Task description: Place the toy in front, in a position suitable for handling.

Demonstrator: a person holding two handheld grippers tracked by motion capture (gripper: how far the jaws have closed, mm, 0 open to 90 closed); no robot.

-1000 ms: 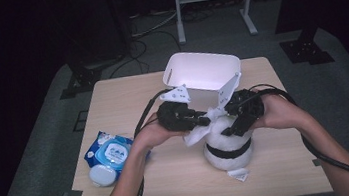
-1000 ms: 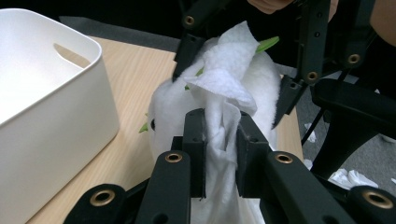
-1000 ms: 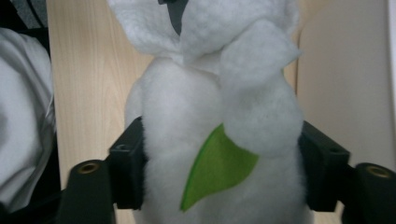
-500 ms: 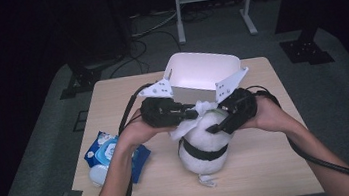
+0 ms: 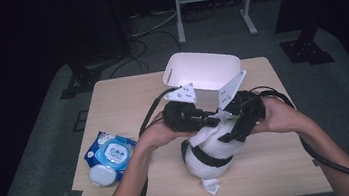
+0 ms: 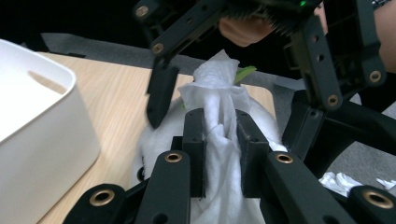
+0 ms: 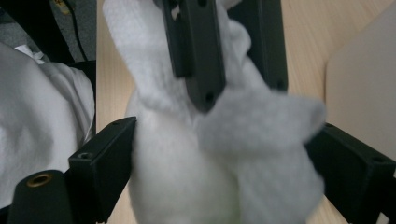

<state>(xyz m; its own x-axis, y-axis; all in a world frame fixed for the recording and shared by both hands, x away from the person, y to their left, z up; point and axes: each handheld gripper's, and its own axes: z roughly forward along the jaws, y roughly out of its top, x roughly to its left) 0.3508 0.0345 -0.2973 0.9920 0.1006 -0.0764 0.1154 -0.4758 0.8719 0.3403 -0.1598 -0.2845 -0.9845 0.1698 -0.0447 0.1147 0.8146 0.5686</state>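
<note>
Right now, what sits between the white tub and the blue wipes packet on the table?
In the high view, the left gripper and its hand cross between the white tub and the blue wipes packet.

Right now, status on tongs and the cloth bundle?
Left tongs shut on cloth bundle. Right tongs just opened, jaws wide around it. White bin close behind.

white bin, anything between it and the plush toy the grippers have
Nothing visible. The plush toy, with a wipe pinched by the left gripper on top, stands just in front of the white bin; only bare table lies between.
</note>
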